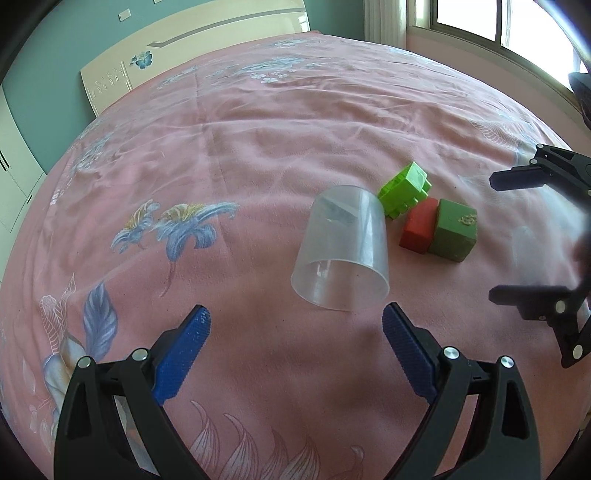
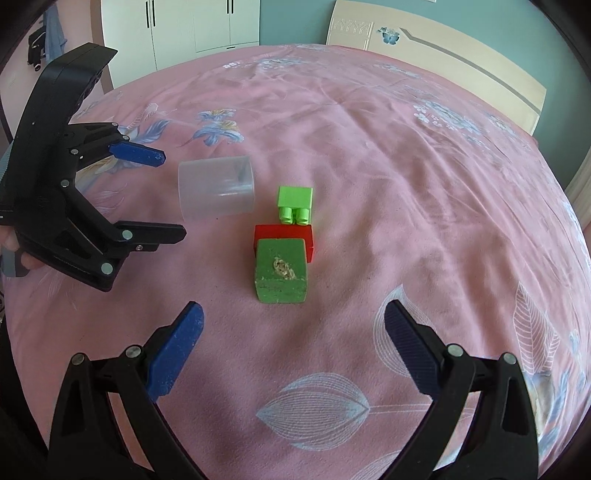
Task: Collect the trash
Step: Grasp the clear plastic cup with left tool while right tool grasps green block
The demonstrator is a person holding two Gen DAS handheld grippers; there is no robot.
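A clear plastic cup [image 1: 341, 251] [image 2: 216, 188] lies on its side on the pink bedspread [image 1: 258, 147], its mouth toward my left gripper [image 1: 295, 321] [image 2: 170, 195]. That gripper is open, just short of the cup's rim, holding nothing. To the cup's right sit a light green toy brick [image 1: 406, 188] [image 2: 295, 201], a red block [image 1: 419, 229] [image 2: 284, 232] and a dark green cube [image 1: 454, 234] [image 2: 280, 269], all touching. My right gripper [image 2: 293, 314] [image 1: 495, 238] is open and empty, a short way in front of the green cube.
The floral bedspread [image 2: 406, 184] stretches far behind the objects. A cream headboard [image 1: 110, 77] [image 2: 443, 48] closes the bed's far end. White wardrobes [image 2: 177, 26] and a window [image 1: 480, 18] stand beyond the bed. A hand [image 2: 22, 254] holds the left gripper.
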